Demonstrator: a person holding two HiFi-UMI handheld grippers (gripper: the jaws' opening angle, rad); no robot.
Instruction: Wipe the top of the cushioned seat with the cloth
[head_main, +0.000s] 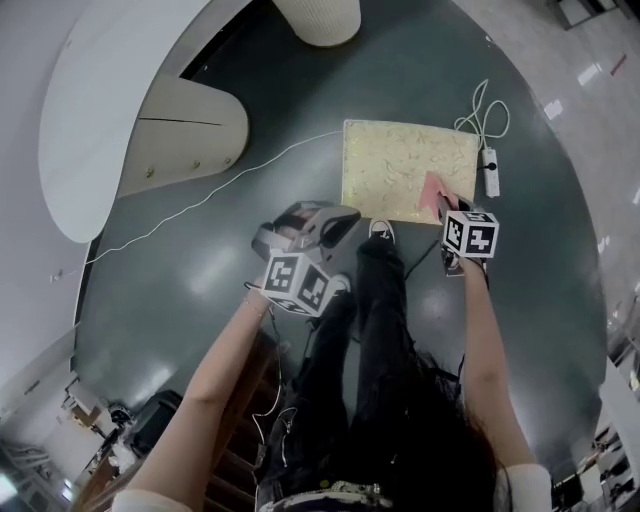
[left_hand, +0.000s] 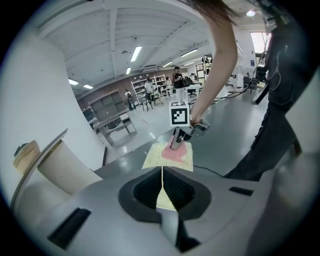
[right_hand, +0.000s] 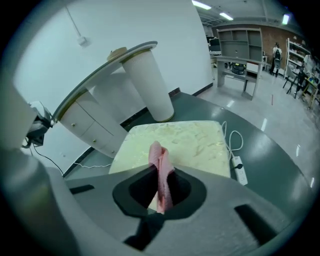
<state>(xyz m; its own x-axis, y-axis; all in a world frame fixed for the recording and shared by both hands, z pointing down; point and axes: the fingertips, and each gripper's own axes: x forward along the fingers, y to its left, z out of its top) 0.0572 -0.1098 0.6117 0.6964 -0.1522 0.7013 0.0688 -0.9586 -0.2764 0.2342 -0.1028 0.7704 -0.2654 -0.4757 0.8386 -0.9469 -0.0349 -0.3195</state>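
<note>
the right gripper (right_hand: 161, 200) is pinching the pink cloth (right_hand: 159, 165) tight. the cloth is touching the yellow cushioned seat (head_main: 400, 165) at its near right corner. the left gripper (left_hand: 162, 192) is closed on nothing, hanging near the seat's other near corner. a white power strip (head_main: 490, 172) is lying just beside the seat.
</note>
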